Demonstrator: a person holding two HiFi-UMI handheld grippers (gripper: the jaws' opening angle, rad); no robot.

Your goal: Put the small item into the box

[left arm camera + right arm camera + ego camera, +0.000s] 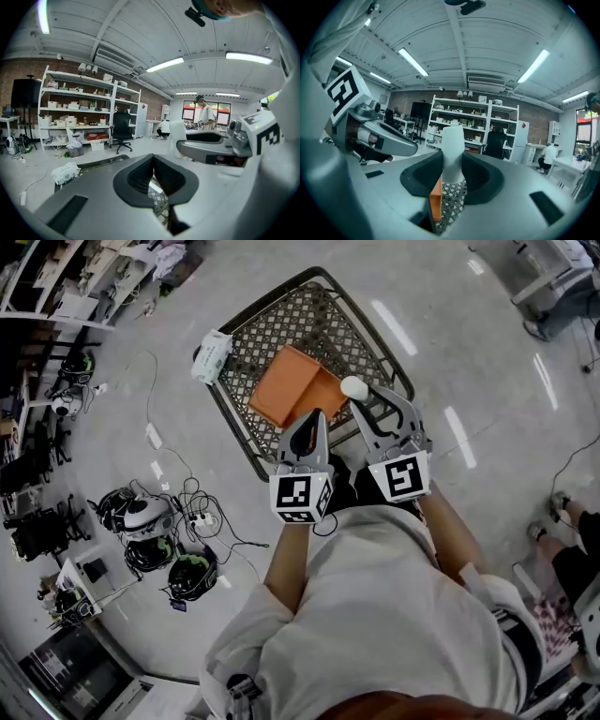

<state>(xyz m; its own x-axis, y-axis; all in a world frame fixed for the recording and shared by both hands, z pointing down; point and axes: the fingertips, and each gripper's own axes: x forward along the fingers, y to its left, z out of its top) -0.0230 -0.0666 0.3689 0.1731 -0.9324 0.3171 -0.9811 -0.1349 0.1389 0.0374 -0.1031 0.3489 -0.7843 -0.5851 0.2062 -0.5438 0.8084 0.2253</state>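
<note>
Head view: right tool (360, 401) held above the dark wire-mesh cart basket (281, 329), jaws clamped on the small white rounded item (353, 387), probably kept high to clear the rim before lowering; flat orange rectangular box (302, 385) lies inside the basket, just left of the item; left tool (313, 420) alongside, apparently idle. Left gripper view: its jaws pressed together, nothing between them; mesh glimpsed below. Right gripper view: item upright between the pads, gripped low, its top poking past the tips; box edge and mesh show beneath; item apart from the box, not yet in it.
</note>
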